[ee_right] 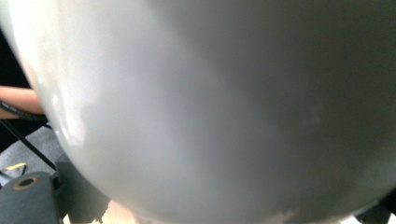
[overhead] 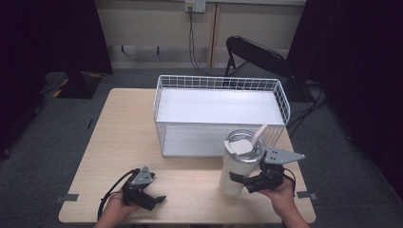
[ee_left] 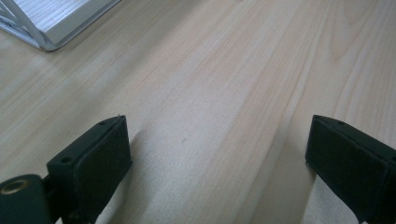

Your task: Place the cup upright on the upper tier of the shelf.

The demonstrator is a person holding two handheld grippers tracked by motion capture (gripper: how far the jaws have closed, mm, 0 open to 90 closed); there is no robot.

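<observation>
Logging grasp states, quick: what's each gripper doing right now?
Left gripper: open, holding nothing.
Right gripper: closed on the white tumbler.

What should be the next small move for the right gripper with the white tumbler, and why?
Probably lift the tumbler straight up. The right gripper is shut around its lower body, it stands on the table just before the wire basket, and its lid is about level with the basket's rim. The left gripper rests open, apart.

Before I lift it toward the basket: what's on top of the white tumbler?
The white tumbler carries a clear lid with a pale straw rising from it. The lid covers the inside, so its contents cannot be seen.
</observation>
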